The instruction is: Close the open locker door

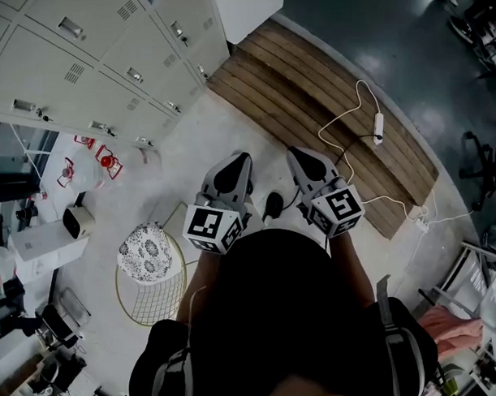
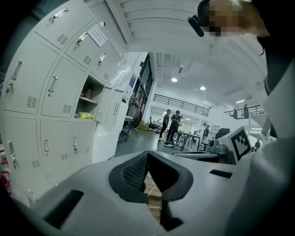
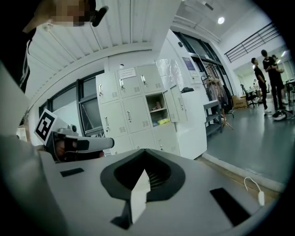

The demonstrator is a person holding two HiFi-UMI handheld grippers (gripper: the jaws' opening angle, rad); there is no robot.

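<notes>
Left hand-held gripper: closed. The jaw tips are seen meeting in the left gripper view, with only a slit left lower down. Nothing is held and nothing is touched.
Right hand-held gripper: closed. The jaws are brought together at the tip in the right gripper view. Nothing is gripped between them and no contact is made.
Position of both: they are held side by side in front of the person's body in the head view, left and right, near each other but apart.
Locker door: it is seen swung open at the right edge of its compartment. It is well apart from both hand-held grippers.
Open compartment: it is found in the middle row of the locker bank. A shelf is seen inside, and something yellow is lying at the bottom.
Other doors in the bank: all are seen shut.
Floor: wooden boards are laid beside the lockers, and a white cable is trailed across them.
Background: two standing people are seen far down the hall.
</notes>
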